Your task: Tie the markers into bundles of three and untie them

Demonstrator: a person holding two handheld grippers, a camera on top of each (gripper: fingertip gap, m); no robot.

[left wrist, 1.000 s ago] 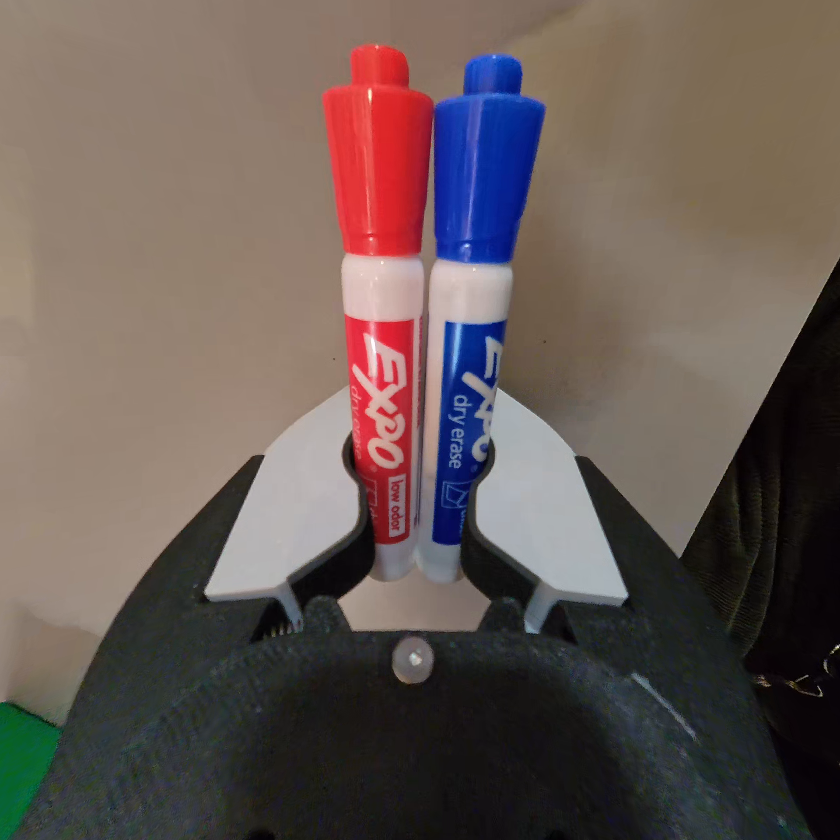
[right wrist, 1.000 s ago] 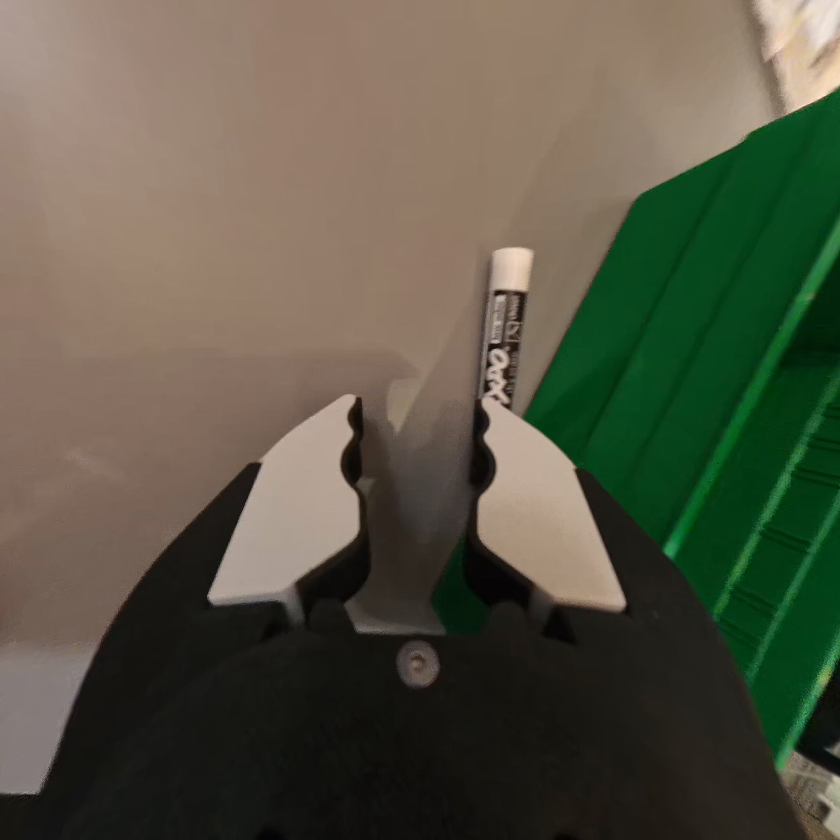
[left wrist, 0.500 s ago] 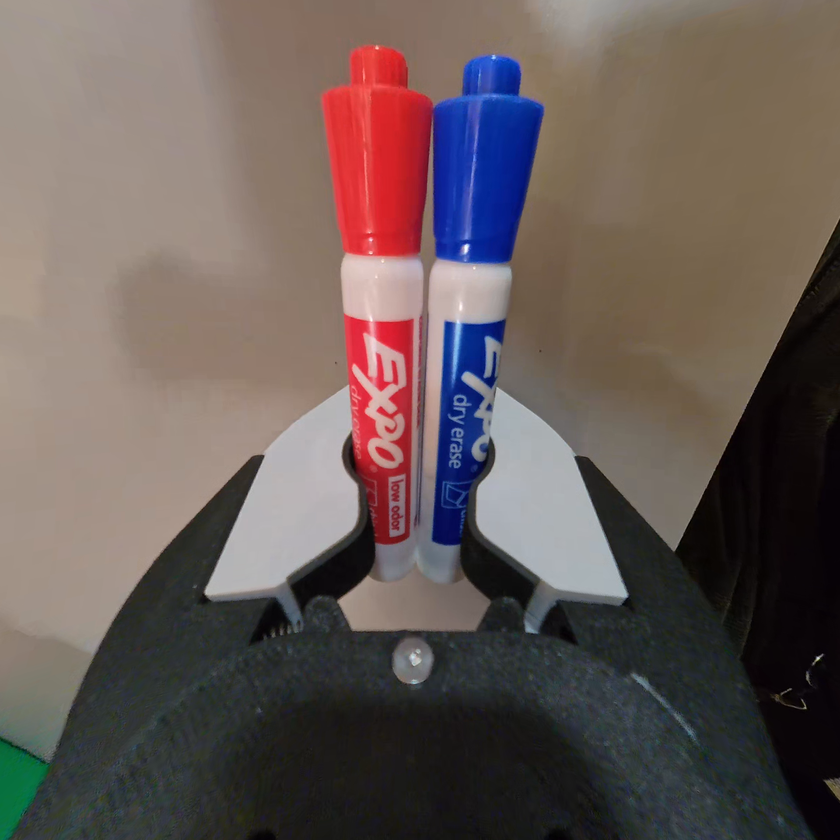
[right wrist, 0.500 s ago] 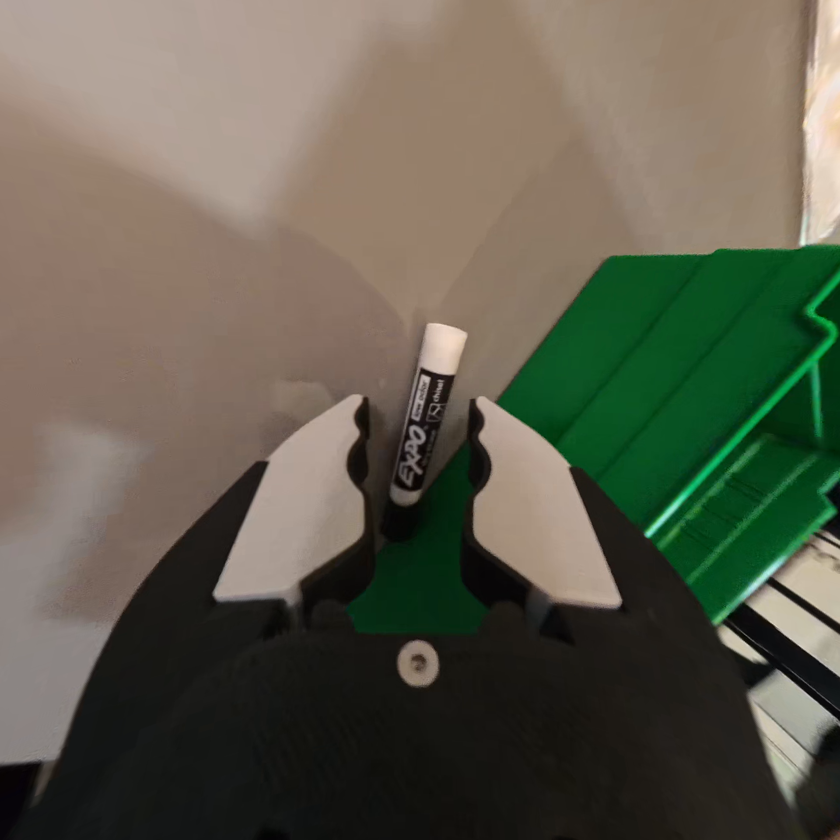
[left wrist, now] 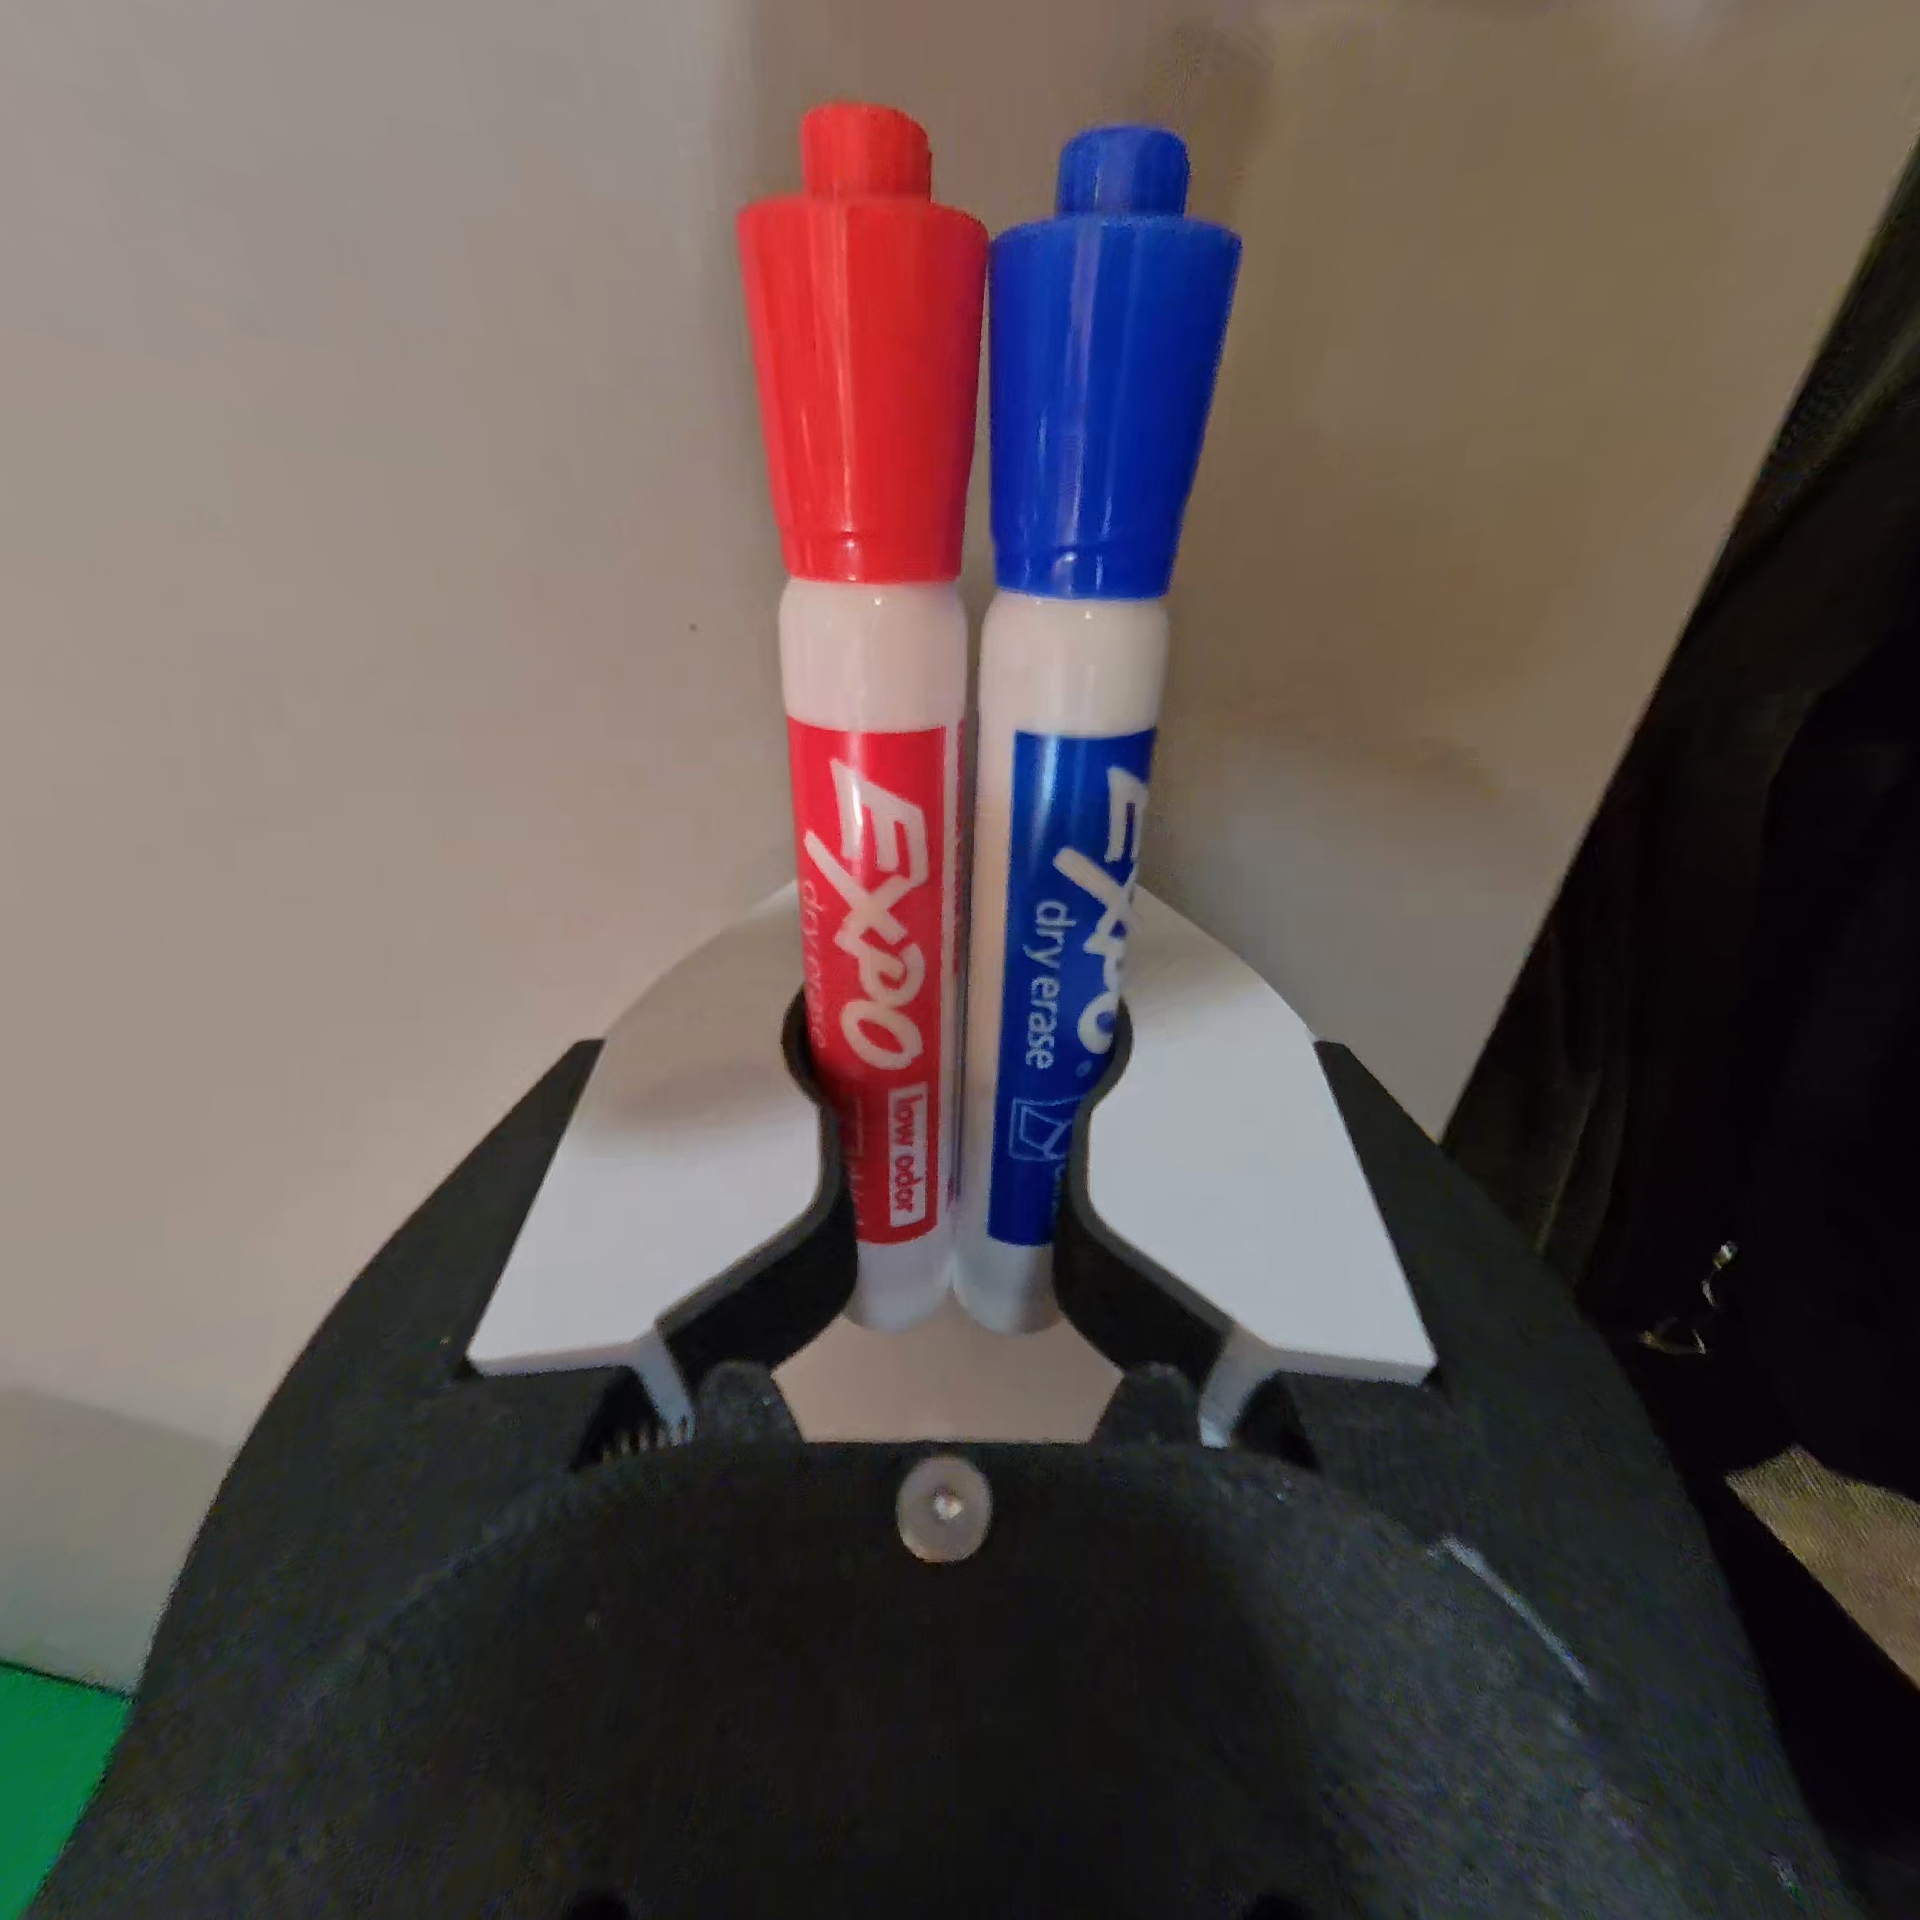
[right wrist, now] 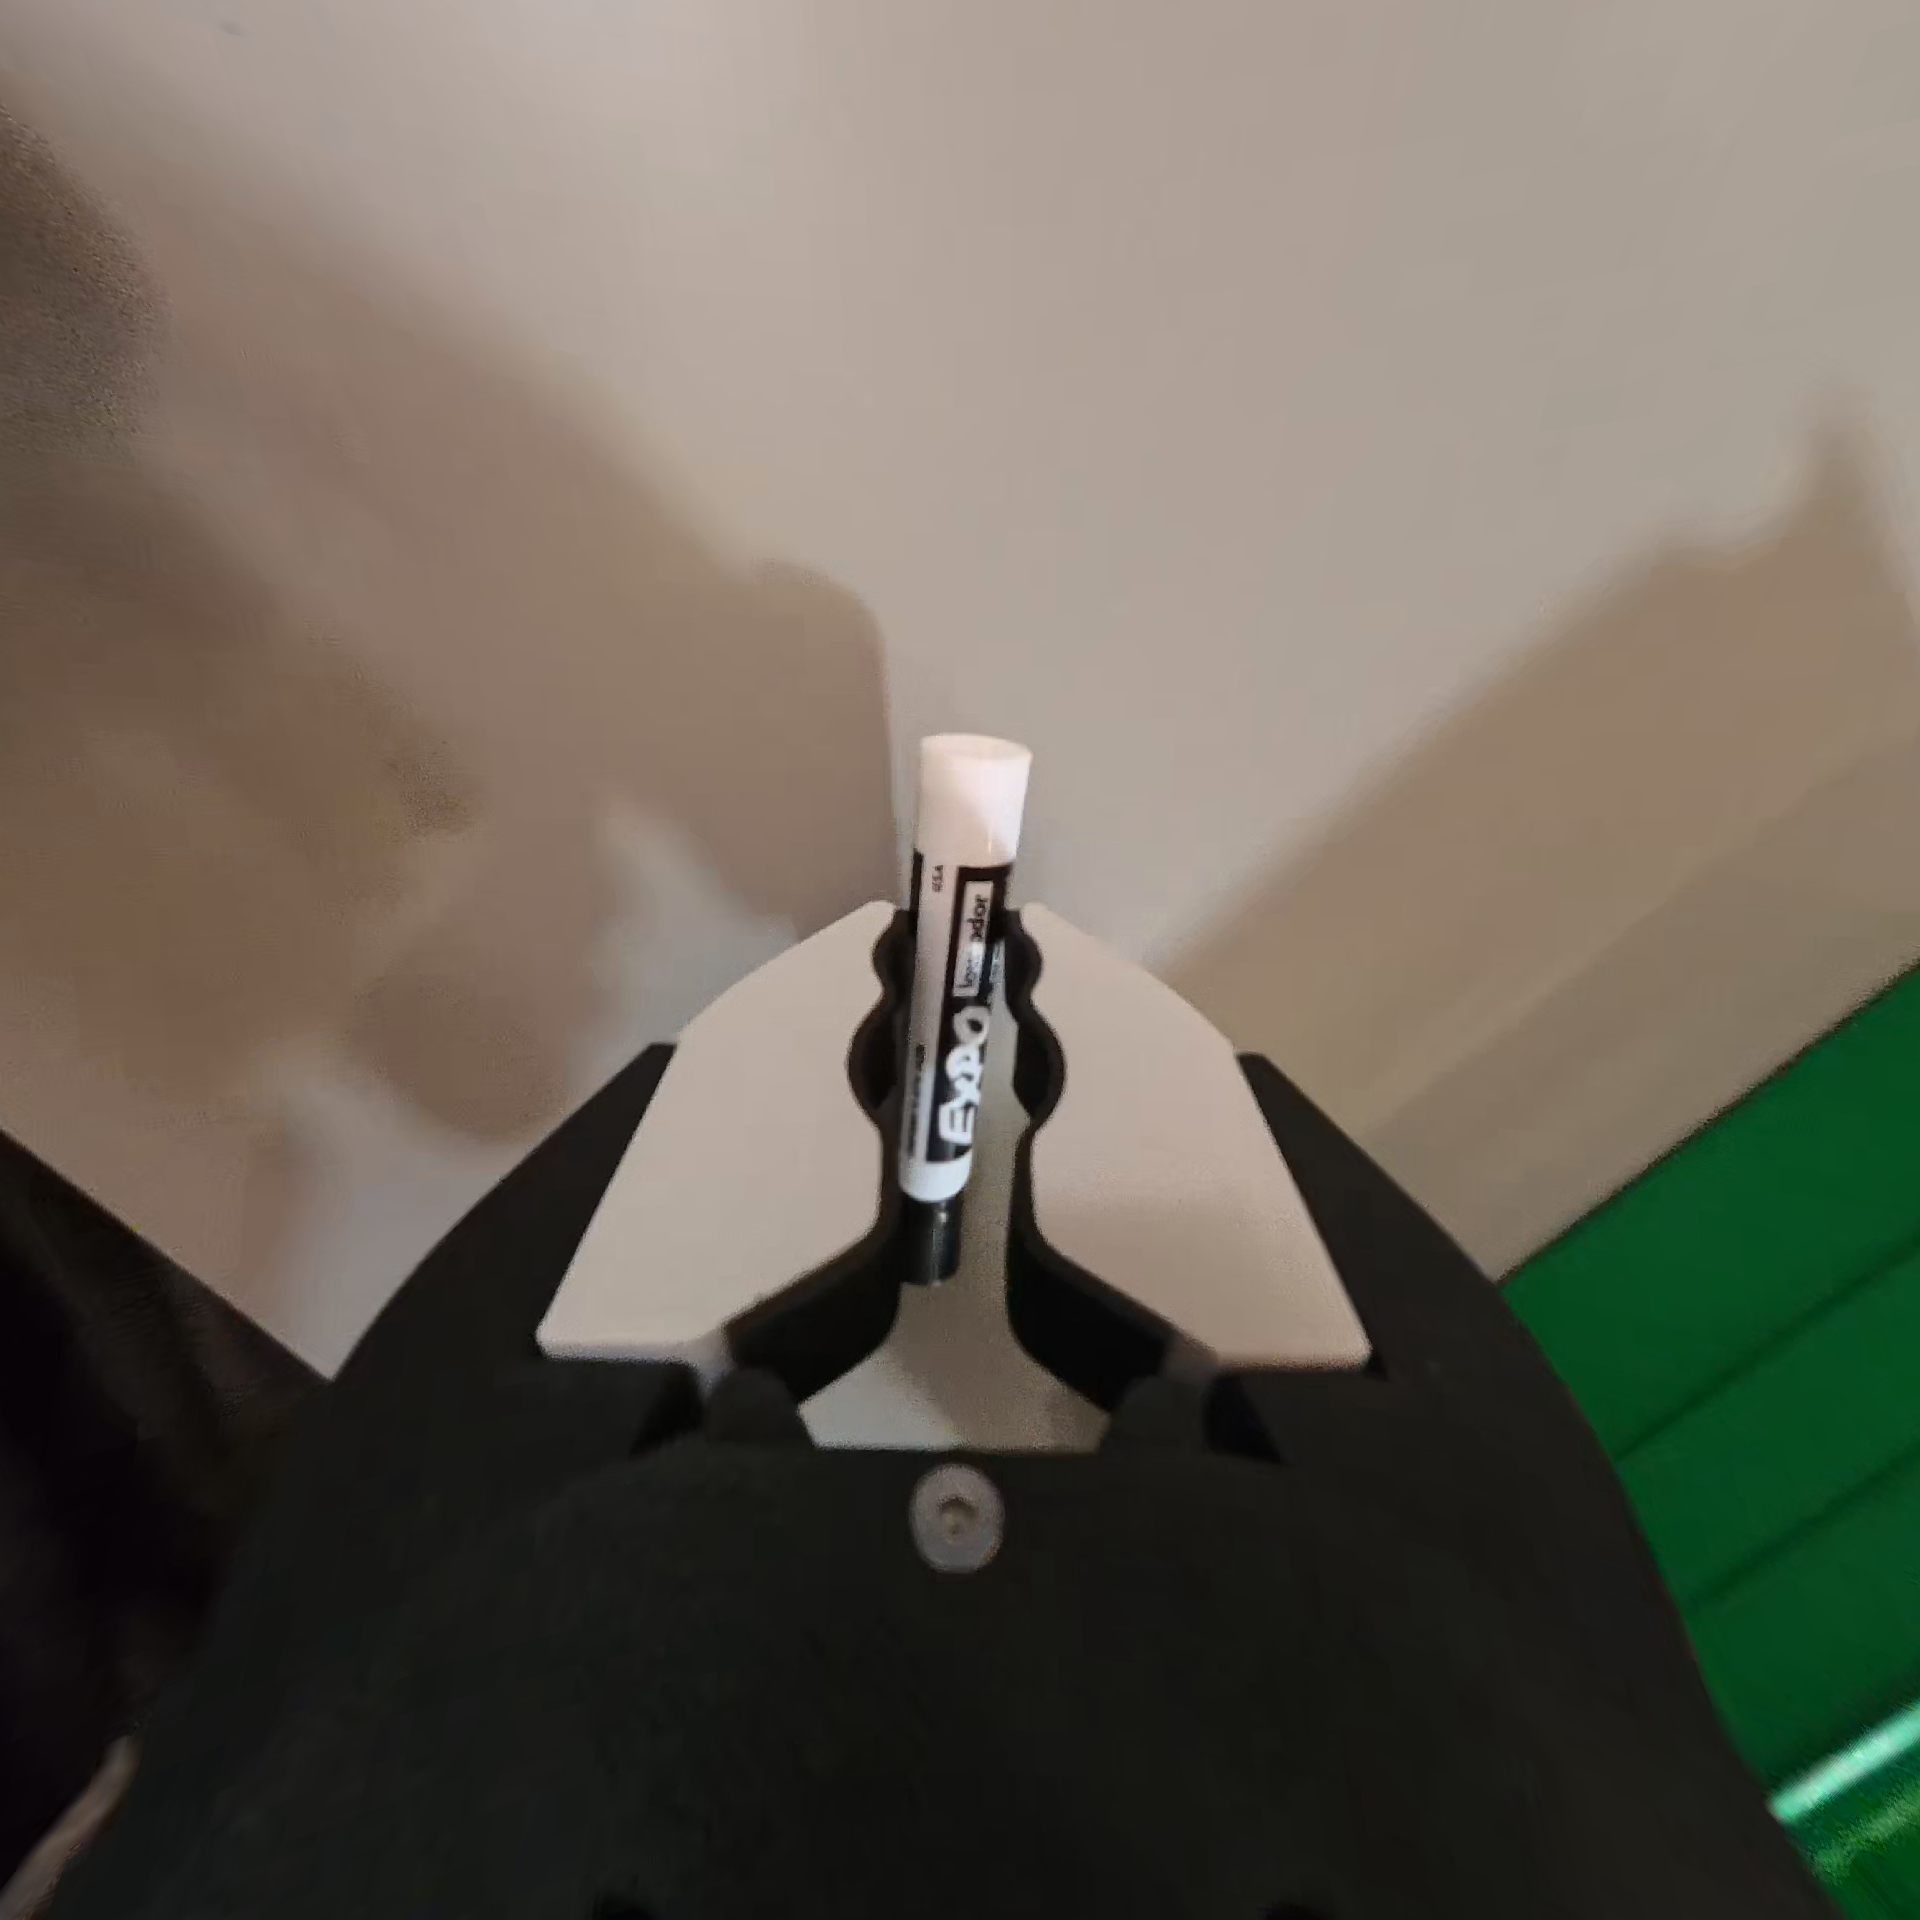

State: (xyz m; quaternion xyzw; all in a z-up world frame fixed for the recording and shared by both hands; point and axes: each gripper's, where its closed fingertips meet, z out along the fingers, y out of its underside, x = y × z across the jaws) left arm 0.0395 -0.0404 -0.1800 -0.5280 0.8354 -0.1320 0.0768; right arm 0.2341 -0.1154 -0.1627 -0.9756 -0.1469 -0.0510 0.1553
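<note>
My left gripper (left wrist: 956, 956) is shut on two markers held side by side and pointing away from me: a red marker (left wrist: 868, 665) on the left and a blue marker (left wrist: 1091, 665) on the right, caps outward. My right gripper (right wrist: 956, 920) is shut on a black marker (right wrist: 958, 997) with a white body, its white end pointing forward and its black cap toward the gripper's base. No tie or band shows in either view.
A plain beige wall (right wrist: 1143, 312) is close in front of both grippers. A green plastic bin (right wrist: 1745, 1382) sits at the lower right of the right wrist view, and a green patch (left wrist: 52, 1777) at lower left of the left. Dark fabric (left wrist: 1766, 831) hangs at the right. The left gripper's tips are roughly 20 cm from the right gripper's.
My right gripper swung left away from the green bin and closed on the black marker, which now sits between its fingers. The left gripper kept its hold and shifted only slightly.
</note>
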